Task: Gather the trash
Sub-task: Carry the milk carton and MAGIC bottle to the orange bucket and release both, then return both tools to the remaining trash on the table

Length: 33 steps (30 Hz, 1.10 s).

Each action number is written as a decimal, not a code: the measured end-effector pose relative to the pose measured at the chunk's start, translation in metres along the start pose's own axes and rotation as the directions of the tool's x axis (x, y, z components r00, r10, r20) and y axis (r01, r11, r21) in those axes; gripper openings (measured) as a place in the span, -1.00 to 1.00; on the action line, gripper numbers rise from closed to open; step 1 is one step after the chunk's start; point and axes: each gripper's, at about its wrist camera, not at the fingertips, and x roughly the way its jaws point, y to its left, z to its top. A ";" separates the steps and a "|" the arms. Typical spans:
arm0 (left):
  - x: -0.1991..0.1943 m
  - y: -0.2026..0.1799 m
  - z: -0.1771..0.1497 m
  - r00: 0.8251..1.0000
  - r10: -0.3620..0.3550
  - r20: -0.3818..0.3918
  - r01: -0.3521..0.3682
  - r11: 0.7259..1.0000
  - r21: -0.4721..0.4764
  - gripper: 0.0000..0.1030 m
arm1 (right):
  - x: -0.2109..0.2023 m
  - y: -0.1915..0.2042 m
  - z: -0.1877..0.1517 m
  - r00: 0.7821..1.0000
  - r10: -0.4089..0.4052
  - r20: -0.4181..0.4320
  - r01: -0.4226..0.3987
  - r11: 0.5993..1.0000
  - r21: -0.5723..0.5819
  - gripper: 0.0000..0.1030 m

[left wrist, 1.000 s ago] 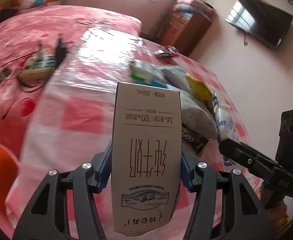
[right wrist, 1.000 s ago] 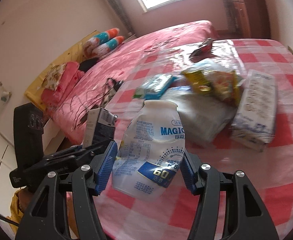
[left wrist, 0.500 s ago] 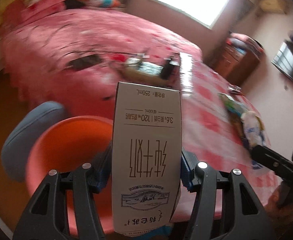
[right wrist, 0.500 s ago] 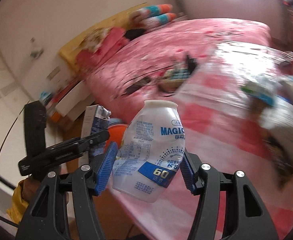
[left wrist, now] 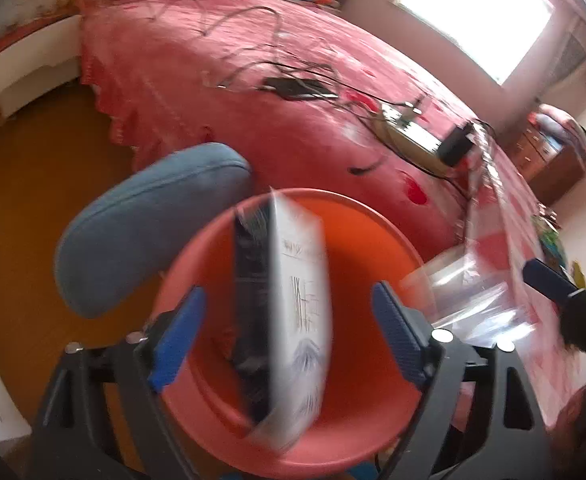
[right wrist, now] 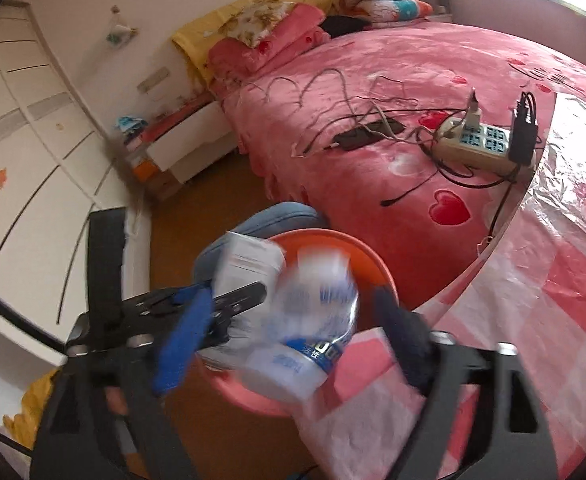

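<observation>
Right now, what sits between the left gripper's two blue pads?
The milk carton, blurred and clear of both pads as the left gripper opens, above the orange bin. Left wrist view.

Black hand-held gripper (left wrist: 283,330), blue pads (left wrist: 177,344)

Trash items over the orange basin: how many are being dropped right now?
2. A milk carton between the opening left gripper; a plastic bottle between the opening right gripper. Neither looks gripped. Basin contents hidden.
</observation>
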 end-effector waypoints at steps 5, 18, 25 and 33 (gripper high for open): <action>0.001 0.005 0.003 1.000 0.008 0.009 -0.008 1.000 -0.017 0.69 | -0.013 -0.010 -0.004 0.999 -0.039 0.035 0.037 0.998 0.050 0.73; -0.008 -0.027 0.003 0.998 -0.064 0.010 0.064 0.998 0.022 0.69 | -0.064 -0.046 -0.019 0.968 -0.222 0.119 0.207 0.970 0.128 0.73; -0.017 -0.060 0.002 0.994 -0.110 0.011 0.109 0.991 0.076 0.69 | -0.094 -0.062 -0.030 0.940 -0.299 0.161 0.278 0.950 0.142 0.73; -0.021 -0.104 -0.005 0.987 -0.162 -0.008 0.162 0.977 0.139 0.69 | -0.127 -0.080 -0.043 0.896 -0.391 0.210 0.360 0.917 0.172 0.73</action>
